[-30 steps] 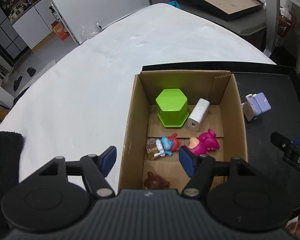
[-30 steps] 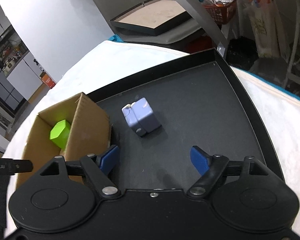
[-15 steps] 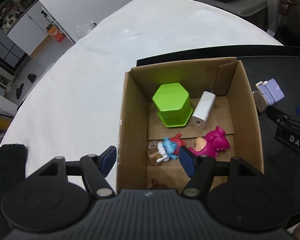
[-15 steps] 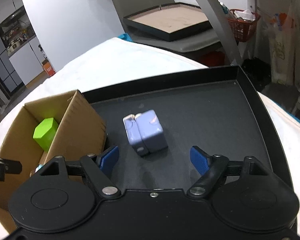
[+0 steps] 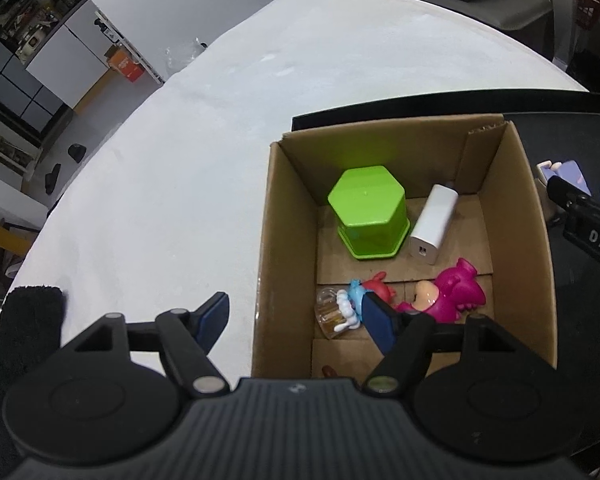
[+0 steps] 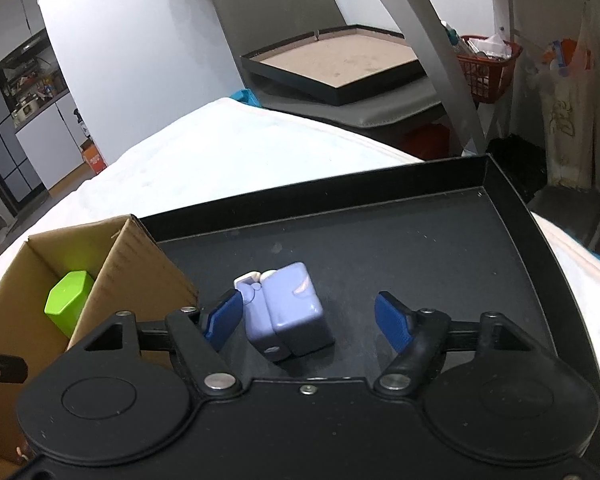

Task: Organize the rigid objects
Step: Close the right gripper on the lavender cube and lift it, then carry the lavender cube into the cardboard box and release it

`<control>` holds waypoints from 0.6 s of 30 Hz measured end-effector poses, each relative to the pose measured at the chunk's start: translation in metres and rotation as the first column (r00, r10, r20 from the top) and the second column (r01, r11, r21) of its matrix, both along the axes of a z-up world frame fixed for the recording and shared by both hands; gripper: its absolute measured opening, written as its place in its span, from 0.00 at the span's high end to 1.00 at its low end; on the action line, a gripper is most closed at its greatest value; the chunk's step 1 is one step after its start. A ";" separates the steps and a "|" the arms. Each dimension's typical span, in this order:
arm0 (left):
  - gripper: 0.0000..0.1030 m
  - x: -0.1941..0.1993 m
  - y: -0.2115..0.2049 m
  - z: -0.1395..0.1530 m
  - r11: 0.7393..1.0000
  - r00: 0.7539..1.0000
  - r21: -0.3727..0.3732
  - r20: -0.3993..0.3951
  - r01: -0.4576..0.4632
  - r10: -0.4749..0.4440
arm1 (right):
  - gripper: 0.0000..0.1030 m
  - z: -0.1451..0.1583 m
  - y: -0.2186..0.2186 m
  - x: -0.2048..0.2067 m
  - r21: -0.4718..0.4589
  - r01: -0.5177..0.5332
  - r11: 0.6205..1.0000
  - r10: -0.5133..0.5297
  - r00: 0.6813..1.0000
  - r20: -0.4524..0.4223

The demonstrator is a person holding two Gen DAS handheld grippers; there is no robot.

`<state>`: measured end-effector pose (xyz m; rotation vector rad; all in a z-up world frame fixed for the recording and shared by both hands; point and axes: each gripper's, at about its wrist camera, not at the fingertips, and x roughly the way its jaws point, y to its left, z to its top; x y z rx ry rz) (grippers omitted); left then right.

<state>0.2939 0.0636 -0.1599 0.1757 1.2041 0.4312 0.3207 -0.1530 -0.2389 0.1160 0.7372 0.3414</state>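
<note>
A lilac block toy [image 6: 286, 312] lies on the black tray [image 6: 440, 248]. My right gripper [image 6: 310, 320] is open, its fingers on either side of the toy, the left finger [image 6: 222, 318] close to it. The toy also shows in the left wrist view [image 5: 566, 174], partly hidden by the right gripper. My left gripper [image 5: 296, 320] is open and empty, straddling the left wall of the cardboard box [image 5: 266, 240]. In the box lie a green hexagonal cup [image 5: 368, 212], a white charger [image 5: 434, 224], a pink dinosaur [image 5: 448, 290], a blue and red figure [image 5: 358, 296] and a small brown toy [image 5: 330, 371].
The box stands on the tray's left end, on a white-covered table [image 5: 180, 160]. A black cloth [image 5: 24, 320] lies at the table's left edge. Beyond the table are a grey chair bearing a framed board [image 6: 336, 64] and a red basket [image 6: 488, 64].
My right gripper has moved down and forward, so the lilac toy now sits between its fingers. My left gripper has shifted slightly left and back along the box.
</note>
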 end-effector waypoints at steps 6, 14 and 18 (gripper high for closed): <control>0.31 -0.004 0.002 0.006 1.000 1.000 -0.011 0.017 0.000 0.000 | 0.56 0.000 0.015 -0.002 -0.043 -0.076 0.996 0.077 0.997 0.020; 0.31 -0.017 0.012 0.013 0.999 0.999 -0.033 0.040 -0.015 0.016 | 0.57 -0.002 0.012 -0.006 -0.084 -0.020 0.996 0.019 1.000 -0.009; 0.31 -0.024 0.015 0.017 0.998 0.998 -0.057 0.066 -0.012 0.015 | 0.58 0.005 0.002 -0.013 -0.072 0.020 0.997 -0.022 1.000 -0.022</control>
